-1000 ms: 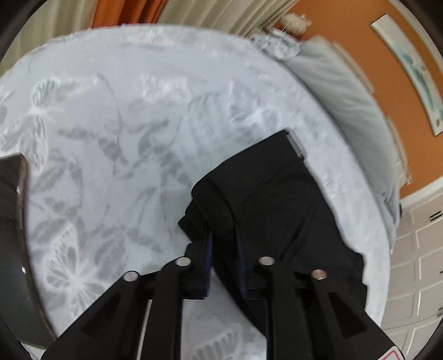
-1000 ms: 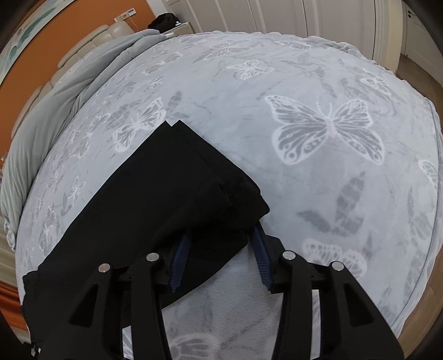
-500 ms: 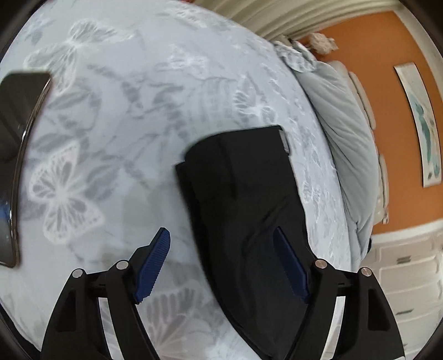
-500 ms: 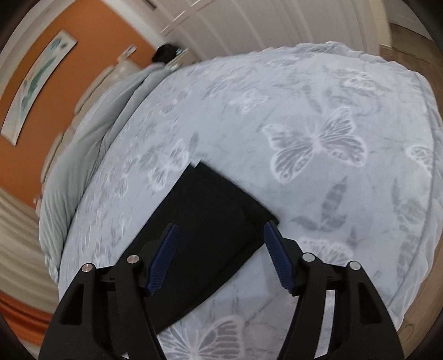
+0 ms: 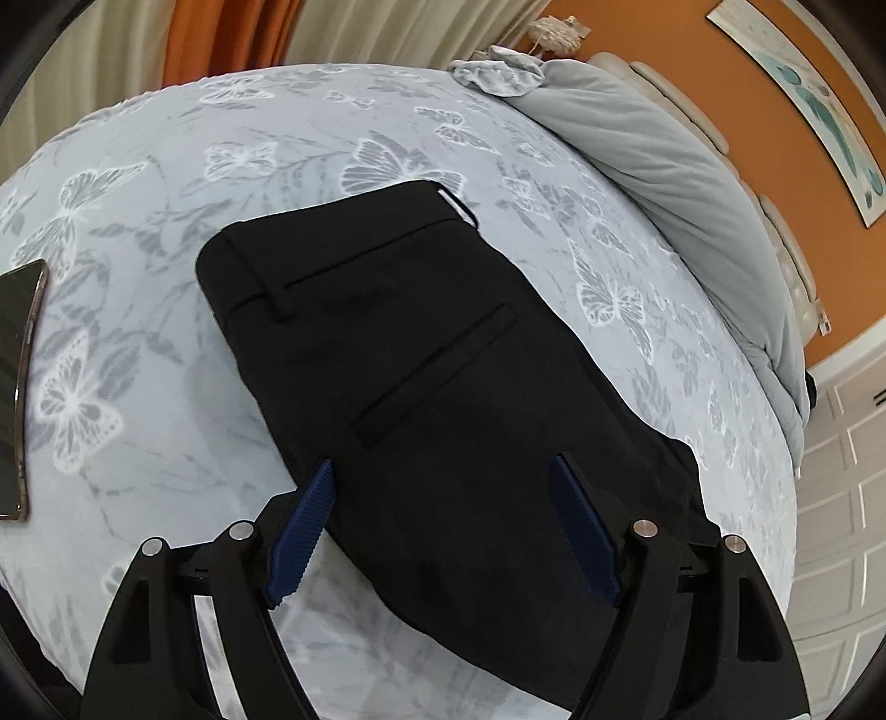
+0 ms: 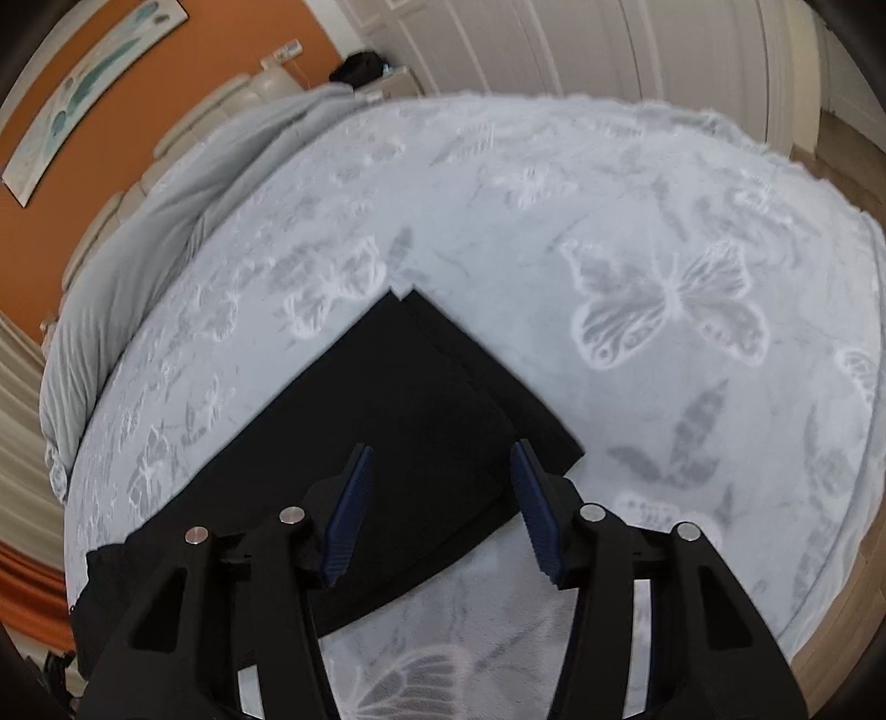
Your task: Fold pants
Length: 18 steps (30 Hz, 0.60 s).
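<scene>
Black pants (image 5: 421, 354) lie flat on a grey butterfly-print bedspread (image 5: 166, 432), folded lengthwise, waistband and back pocket toward the far end in the left wrist view. My left gripper (image 5: 443, 531) is open and empty, hovering above the seat of the pants. In the right wrist view the pant legs' hem end (image 6: 421, 399) lies flat, one leg slightly offset from the other. My right gripper (image 6: 440, 509) is open and empty above the hem end.
A dark phone or tablet (image 5: 19, 382) lies on the bed at the left edge. A grey rolled duvet (image 5: 675, 183) runs along the headboard side by an orange wall. White cupboard doors (image 6: 581, 44) stand beyond the bed; wood floor (image 6: 847, 138) at right.
Both grippers let go of the pants' edges, opened and drew back above the fabric. The pants now lie flat on the bed.
</scene>
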Available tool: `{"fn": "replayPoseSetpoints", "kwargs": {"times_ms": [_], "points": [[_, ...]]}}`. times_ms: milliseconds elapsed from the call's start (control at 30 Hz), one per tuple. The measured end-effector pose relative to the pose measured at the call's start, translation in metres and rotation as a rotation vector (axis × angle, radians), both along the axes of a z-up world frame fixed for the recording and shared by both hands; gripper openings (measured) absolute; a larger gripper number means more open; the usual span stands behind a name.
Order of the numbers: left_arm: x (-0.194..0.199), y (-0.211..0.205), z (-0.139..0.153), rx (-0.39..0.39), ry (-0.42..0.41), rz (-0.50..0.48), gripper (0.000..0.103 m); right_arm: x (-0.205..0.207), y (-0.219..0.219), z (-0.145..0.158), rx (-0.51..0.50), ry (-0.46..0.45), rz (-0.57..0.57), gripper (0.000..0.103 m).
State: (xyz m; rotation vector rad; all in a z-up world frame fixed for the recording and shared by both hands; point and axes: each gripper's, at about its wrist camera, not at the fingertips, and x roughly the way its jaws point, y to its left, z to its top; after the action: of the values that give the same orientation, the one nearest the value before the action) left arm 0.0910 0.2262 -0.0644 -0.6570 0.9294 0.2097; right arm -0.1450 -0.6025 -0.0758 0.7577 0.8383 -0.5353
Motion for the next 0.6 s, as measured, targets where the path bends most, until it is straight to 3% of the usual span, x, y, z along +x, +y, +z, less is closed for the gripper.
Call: {"fn": "replayPoseSetpoints", "kwargs": {"times_ms": [200,267,400,467,500,600], "points": [[0.005,-0.003,-0.001,0.002,0.001,0.000,0.076,-0.006,0.001,-0.001,0.030,0.051,-0.030,0.050],[0.004,-0.002,-0.001,-0.006,0.001,0.004,0.076,-0.007,0.003,-0.001,0.055,0.025,-0.018,0.050],[0.004,-0.003,0.001,0.000,-0.003,0.002,0.077,0.009,0.004,-0.012,0.018,0.061,0.004,0.048],[0.004,-0.005,0.002,0.007,-0.003,-0.003,0.077,0.017,0.003,-0.017,0.015,0.063,0.024,0.011],[0.004,-0.006,0.002,0.009,-0.005,-0.005,0.076,0.018,0.002,-0.014,0.017,0.038,0.019,0.004],[0.001,-0.006,0.005,0.002,-0.018,-0.014,0.077,0.009,-0.001,0.017,-0.087,-0.040,-0.012,0.003]]}}
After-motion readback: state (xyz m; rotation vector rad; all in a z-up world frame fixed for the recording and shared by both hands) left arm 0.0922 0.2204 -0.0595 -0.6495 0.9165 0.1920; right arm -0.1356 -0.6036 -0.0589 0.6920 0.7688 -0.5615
